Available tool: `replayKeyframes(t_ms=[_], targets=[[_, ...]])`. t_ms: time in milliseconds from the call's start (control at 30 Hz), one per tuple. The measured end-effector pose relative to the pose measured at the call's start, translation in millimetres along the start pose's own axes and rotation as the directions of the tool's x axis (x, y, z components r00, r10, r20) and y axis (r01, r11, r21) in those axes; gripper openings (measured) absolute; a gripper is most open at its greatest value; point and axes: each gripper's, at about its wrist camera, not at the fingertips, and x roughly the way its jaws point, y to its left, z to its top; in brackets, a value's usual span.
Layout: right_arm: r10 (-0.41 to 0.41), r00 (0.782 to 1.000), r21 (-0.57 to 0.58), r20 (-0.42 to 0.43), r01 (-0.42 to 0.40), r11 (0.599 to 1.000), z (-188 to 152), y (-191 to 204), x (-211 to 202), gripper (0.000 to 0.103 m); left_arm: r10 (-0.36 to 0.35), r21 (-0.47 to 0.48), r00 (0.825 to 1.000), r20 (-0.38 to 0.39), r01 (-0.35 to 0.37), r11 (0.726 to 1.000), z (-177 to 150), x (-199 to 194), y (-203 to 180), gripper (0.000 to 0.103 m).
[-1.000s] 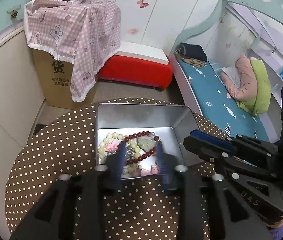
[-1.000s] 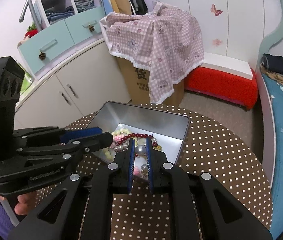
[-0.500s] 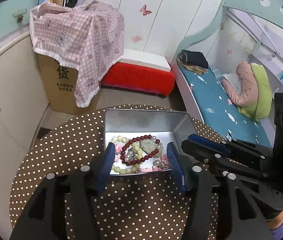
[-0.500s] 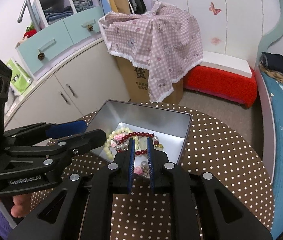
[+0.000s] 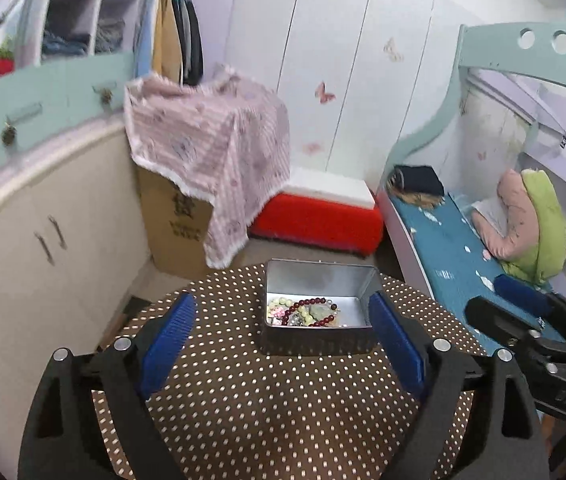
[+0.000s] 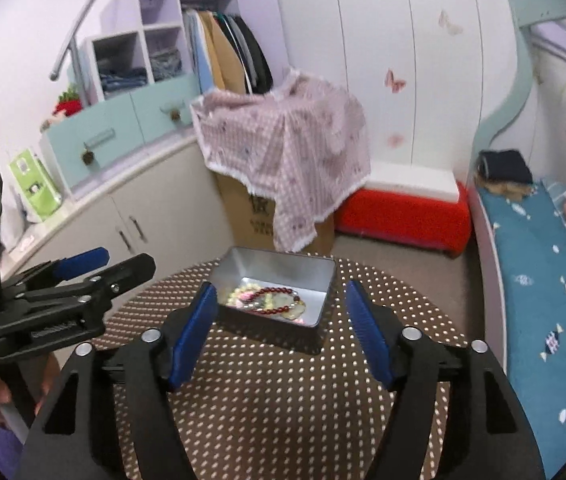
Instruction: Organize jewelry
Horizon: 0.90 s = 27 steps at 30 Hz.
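An open metal tin [image 5: 317, 276] [image 6: 275, 268] stands on a round brown table with white dots [image 5: 243, 392] [image 6: 267, 384]. Inside lie several bead bracelets, among them a dark red one [image 5: 315, 302] [image 6: 279, 290] and pale green and pink ones. My left gripper [image 5: 279, 312] is open wide and empty, held back from the tin above the table. My right gripper [image 6: 283, 300] is open wide and empty too, also back from the tin. Each gripper shows at the side of the other's view.
Behind the table stand a cardboard box under a pink checked cloth [image 5: 207, 148], a red and white stool [image 5: 319, 216] and cream cabinets [image 5: 43, 240]. A bed with a teal sheet [image 5: 451, 240] runs along the right.
Both grippers pulled up and back from the tin and opened wide. The right gripper, nearly shut over the tin before, is now open, and the beads lie in the tin.
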Motion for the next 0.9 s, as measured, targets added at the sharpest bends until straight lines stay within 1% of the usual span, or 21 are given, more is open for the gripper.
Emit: replayKeyframes(t_ms=[100, 200, 300, 400, 500, 567, 633, 700, 900], targets=[[-0.059, 0.997, -0.059, 0.050, 0.062, 0.996, -3.8, 18.5, -32.9, 0.071, 0.011, 0.014, 0.999, 0.037, -0.011, 1.000, -4.6, -27.2, -8.2, 0.086], [-0.097, 0.990, -0.090, 0.104, 0.107, 0.990, -6.6, 32.3, -66.5, 0.074, -0.009, 0.009, 0.997, 0.080, 0.008, 1.000, -12.5, -60.6, -15.5, 0.089], [-0.107, 0.983, -0.101, 0.152, 0.123, 0.987, -11.9, 42.1, -97.9, 0.076, -0.022, 0.015, 0.994, 0.107, 0.021, 1.000, -20.9, -86.8, -21.7, 0.089], [-0.117, 0.973, -0.111, 0.198, 0.141, 0.984, -18.4, 51.8, -130.8, 0.078, -0.040, 0.013, 0.988, 0.150, 0.039, 0.999, -29.9, -117.5, -27.5, 0.089], [-0.118, 0.964, -0.106, 0.239, 0.146, 0.983, -23.4, 58.9, -159.2, 0.078, -0.039, 0.026, 0.983, 0.178, 0.035, 0.999, -33.7, -139.5, -33.3, 0.089], [-0.124, 0.956, -0.105, 0.265, 0.156, 0.982, -26.9, 63.8, -179.9, 0.080, -0.032, 0.041, 0.977, 0.211, 0.024, 0.999, -35.9, -157.8, -39.9, 0.089], [-0.142, 0.945, -0.106, 0.296, 0.180, 0.978, -29.9, 69.9, -195.1, 0.081, -0.009, 0.063, 0.969, 0.248, -0.007, 0.998, -37.4, -173.4, -46.1, 0.089], [-0.148, 0.935, -0.107, 0.323, 0.192, 0.976, -32.9, 74.1, -210.5, 0.081, 0.009, 0.074, 0.956, 0.293, -0.032, 0.997, -39.9, -190.2, -51.3, 0.089], [-0.177, 0.902, -0.113, 0.393, 0.239, 0.965, -38.8, 86.7, -246.8, 0.083, 0.019, 0.084, 0.933, 0.358, -0.052, 0.995, -48.5, -223.1, -60.4, 0.089]])
